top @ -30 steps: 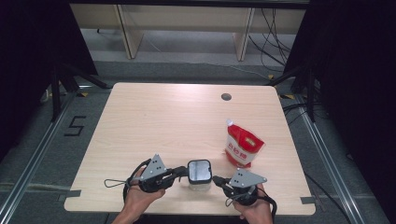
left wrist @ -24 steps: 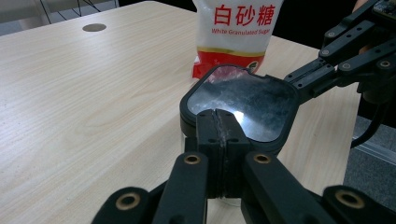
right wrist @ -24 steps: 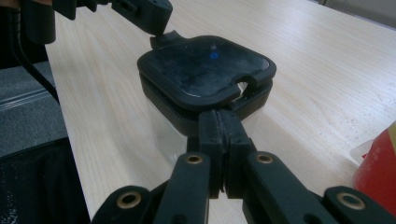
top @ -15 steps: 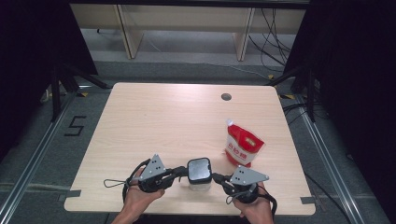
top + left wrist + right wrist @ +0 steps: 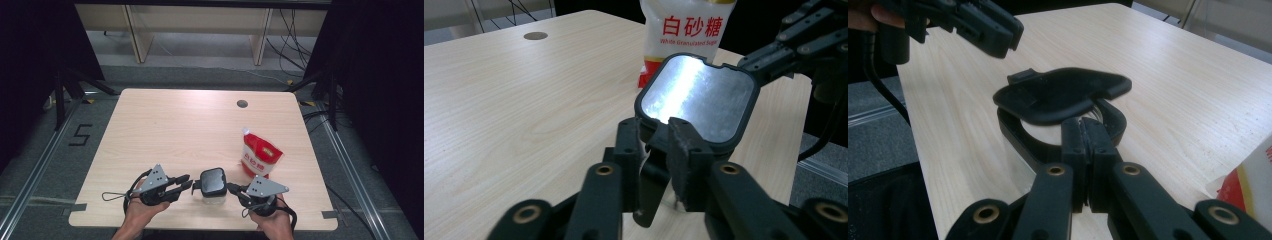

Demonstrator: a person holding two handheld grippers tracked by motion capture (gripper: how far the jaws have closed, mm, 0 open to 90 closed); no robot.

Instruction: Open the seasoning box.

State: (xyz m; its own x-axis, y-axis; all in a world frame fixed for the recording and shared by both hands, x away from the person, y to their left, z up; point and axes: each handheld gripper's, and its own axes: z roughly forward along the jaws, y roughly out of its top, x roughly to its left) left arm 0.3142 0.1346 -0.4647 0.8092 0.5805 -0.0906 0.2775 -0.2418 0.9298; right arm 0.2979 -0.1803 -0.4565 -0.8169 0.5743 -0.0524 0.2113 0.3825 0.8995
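The right gripper (image 5: 1083,131) has its jaws clamped together on the rim of a small clear jar (image 5: 212,190), pinching the black collar just below the lid. The left gripper (image 5: 663,142) has just been opening its jaws; they stand slightly apart around the tab at the lid's (image 5: 698,102) near edge, the pads not clearly pressing it. The jar sits at the middle of the desk's (image 5: 165,130) near edge, between the two hands.

The step looks like opening the hinged lid. To do it well, the right jaws should hold the collar steady and low so the jar does not tip, while the left jaws take the tab squarely and lift along the hinge's arc, not sideways.

The right gripper view shows the lid already raised off the collar, with a gap beneath it. The left gripper view shows the lid's shiny grey top and the sugar bag (image 5: 686,30) standing behind, its label readable. The high view shows the bag (image 5: 260,157) toward the right edge of the desk, apart from the jar
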